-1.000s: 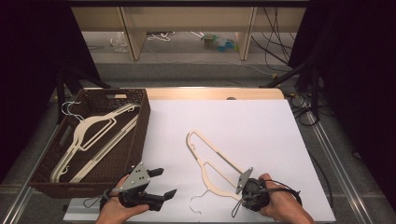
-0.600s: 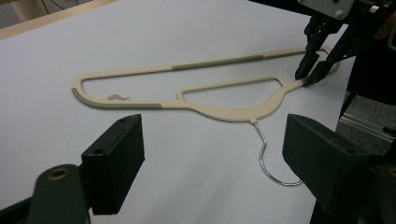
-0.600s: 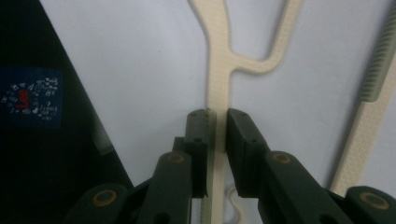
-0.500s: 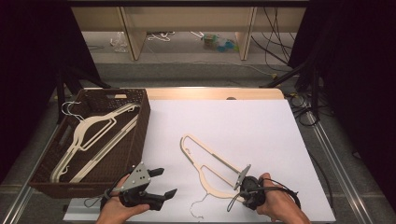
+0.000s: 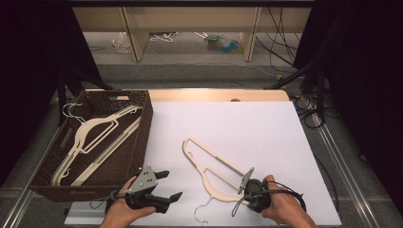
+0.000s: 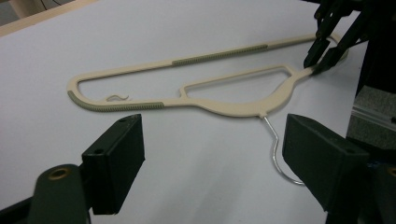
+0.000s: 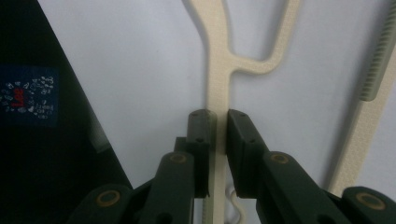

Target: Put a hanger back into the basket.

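The right hand-held gripper [image 7: 217, 122] is clenched on the cream hanger's [image 5: 209, 164] arm, likely to lift it; the left hand-held gripper [image 5: 170, 185] waits released (jaws wide) nearby.

The hanger [image 5: 214, 167] is cream with a silver hook; the basket [image 5: 142, 137] is dark brown weave; the table [image 5: 247, 128] is white.

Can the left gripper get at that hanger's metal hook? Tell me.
Probably yes. The left gripper is open, and bare table lies between its fingers and the metal hook of the hanger.
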`<state>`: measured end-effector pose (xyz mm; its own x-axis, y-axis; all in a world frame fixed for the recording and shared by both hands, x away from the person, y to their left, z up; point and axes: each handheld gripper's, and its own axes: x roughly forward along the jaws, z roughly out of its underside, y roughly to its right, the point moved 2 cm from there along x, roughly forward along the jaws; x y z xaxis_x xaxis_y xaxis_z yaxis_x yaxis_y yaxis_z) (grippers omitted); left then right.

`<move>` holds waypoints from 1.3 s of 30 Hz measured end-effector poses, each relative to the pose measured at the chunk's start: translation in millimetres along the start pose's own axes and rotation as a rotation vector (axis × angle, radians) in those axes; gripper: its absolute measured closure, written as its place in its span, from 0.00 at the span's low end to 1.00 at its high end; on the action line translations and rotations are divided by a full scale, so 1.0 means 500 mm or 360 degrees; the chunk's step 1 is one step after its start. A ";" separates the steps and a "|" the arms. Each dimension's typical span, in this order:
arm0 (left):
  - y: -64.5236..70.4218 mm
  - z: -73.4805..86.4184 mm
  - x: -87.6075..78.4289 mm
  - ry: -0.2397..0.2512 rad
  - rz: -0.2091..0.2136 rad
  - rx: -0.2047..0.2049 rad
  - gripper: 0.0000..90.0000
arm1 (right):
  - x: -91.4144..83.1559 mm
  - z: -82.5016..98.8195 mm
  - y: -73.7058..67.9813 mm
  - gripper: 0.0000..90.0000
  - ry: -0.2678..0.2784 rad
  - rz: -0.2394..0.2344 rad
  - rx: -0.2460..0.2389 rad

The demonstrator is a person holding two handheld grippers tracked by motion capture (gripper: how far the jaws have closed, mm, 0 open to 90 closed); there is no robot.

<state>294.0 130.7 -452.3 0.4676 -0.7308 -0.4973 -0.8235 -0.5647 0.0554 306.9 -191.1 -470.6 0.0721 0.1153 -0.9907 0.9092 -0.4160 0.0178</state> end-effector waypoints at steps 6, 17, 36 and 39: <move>-0.001 0.008 0.046 -0.0085 0.0005 0.0136 0.26 | -0.020 0.005 0.003 0.89 0.0022 0.0006 -0.0015; -0.012 0.019 0.129 -0.0238 -0.0038 0.0405 0.29 | -0.046 0.002 0.002 0.89 0.0036 0.0001 -0.0046; 0.014 0.014 0.196 -0.0303 -0.0043 0.0669 0.31 | -0.065 -0.002 0.002 0.89 0.0051 -0.0006 -0.0080; 0.020 0.011 0.204 -0.0278 -0.0033 0.0705 0.31 | -0.063 -0.003 0.001 0.89 0.0055 -0.0018 -0.0083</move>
<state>331.4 52.7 -507.3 0.4556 -0.6241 -0.6348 -0.8900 -0.3327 -0.3117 305.4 -193.6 -439.0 0.0753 0.1510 -0.9857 0.9302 -0.3669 0.0148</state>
